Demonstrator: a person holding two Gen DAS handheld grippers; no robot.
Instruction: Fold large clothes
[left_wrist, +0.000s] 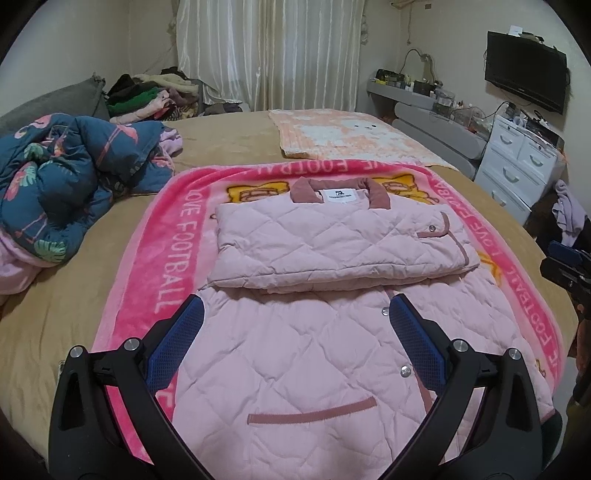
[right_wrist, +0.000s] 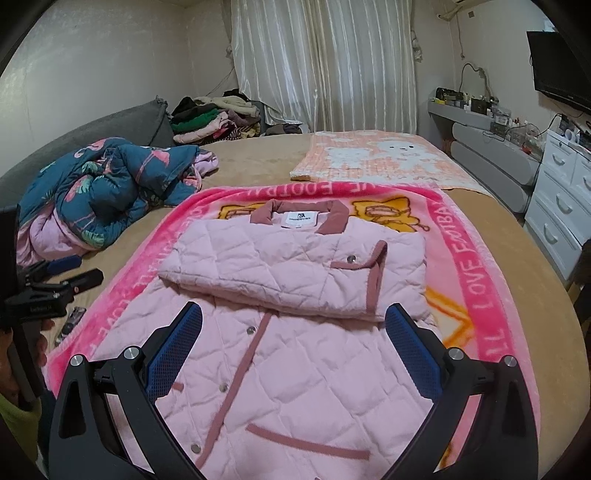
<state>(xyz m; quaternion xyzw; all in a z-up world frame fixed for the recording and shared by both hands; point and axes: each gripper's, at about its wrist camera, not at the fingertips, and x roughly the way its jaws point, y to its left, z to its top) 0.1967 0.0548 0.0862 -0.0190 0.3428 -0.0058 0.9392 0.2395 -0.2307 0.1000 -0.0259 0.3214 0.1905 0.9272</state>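
A tan bed (left_wrist: 110, 258) fills the room, white curtains (left_wrist: 269, 51) beyond its far edge. On it lies a pink blanket (left_wrist: 184, 236), and on that the quilted pink jacket (left_wrist: 295, 350), collar toward the curtains, long axis running away. Left gripper (left_wrist: 293, 319) and right gripper (right_wrist: 293, 326) hang over the jacket's near half, both spread wide, holding nothing.

Crumpled flamingo duvet (left_wrist: 70, 166), wall television (left_wrist: 524, 70)

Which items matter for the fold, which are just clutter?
In play: pink quilted jacket, left gripper, right gripper, pink blanket under the jacket.
Clutter: flamingo duvet, clothes pile, peach blanket, TV.
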